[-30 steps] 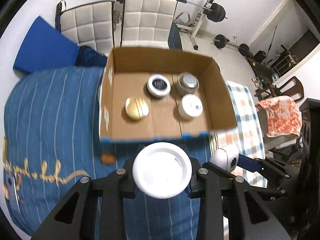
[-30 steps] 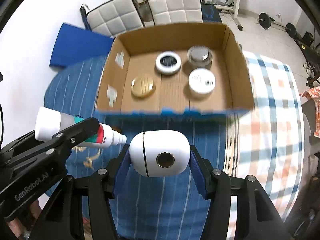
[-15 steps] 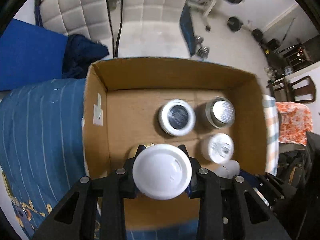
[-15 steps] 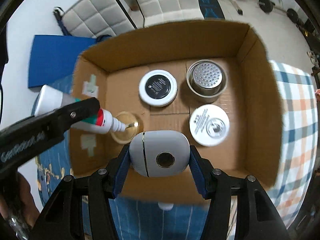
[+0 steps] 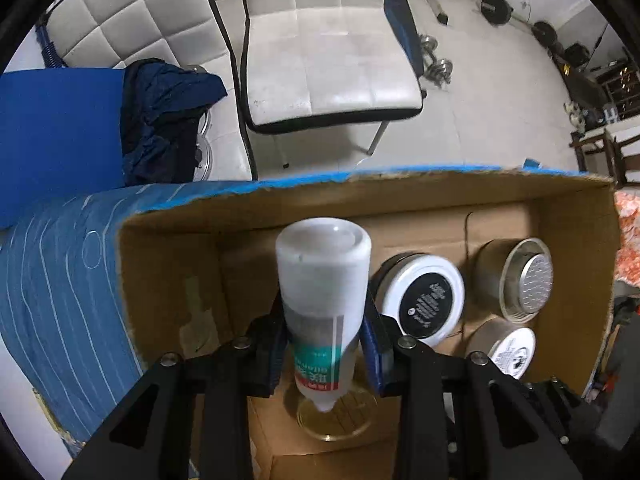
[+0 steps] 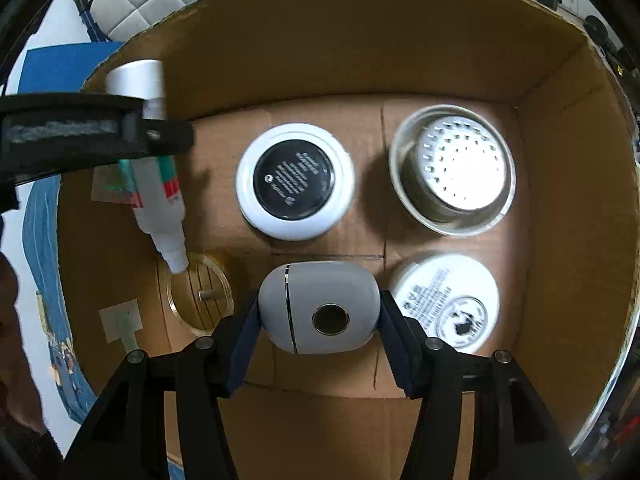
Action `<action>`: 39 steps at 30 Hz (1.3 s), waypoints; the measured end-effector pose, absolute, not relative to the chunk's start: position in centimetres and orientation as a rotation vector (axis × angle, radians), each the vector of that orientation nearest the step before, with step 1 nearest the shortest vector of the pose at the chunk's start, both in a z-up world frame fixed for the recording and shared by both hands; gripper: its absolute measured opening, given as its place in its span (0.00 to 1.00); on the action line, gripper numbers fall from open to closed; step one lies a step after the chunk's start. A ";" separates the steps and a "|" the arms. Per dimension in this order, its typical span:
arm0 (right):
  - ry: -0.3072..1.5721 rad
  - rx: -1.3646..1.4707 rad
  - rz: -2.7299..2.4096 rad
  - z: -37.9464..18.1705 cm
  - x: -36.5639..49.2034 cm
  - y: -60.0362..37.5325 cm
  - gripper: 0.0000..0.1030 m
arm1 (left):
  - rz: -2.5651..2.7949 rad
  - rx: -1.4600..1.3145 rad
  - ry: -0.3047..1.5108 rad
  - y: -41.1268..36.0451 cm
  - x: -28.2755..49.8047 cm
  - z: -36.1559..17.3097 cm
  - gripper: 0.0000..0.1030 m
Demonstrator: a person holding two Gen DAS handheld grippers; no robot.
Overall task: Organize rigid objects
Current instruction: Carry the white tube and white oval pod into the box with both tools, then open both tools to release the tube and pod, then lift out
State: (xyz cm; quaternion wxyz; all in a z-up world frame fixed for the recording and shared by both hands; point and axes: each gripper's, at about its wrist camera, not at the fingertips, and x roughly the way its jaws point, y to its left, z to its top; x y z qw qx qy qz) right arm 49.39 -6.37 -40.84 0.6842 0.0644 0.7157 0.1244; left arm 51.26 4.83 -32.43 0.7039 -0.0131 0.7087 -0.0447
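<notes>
**Both claws inside the cardboard box**

White padded chairs (image 5: 328, 60) and gym weights (image 5: 496, 8) fill the room behind the blue striped cloth (image 5: 52, 280) that carries our cardboard box (image 6: 360, 60). Our left claw (image 5: 324, 354) is clamped on a white bottle (image 5: 324, 288), nozzle down over a gold round piece (image 6: 200, 300) on the box floor. Our right claw (image 6: 320, 312) grips a white oval device (image 6: 320, 308) low over the box floor, between the gold piece and a white-lidded jar (image 6: 448, 304). Farther back sit a black-topped white jar (image 6: 296, 180) and a metal strainer cup (image 6: 452, 168).
</notes>
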 end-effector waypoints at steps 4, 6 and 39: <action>1.617 0.137 0.292 -41.4 49.8 -5.3 0.58 | -0.091 -0.003 1.619 4.7 51.2 -34.2 0.29; 1.633 0.135 0.306 -41.9 49.7 -4.7 0.58 | -0.082 -0.007 1.652 5.1 50.8 -35.6 0.29; 1.625 0.153 0.255 -41.5 49.5 -3.8 0.71 | -0.056 -0.089 1.596 7.8 47.9 -32.0 0.57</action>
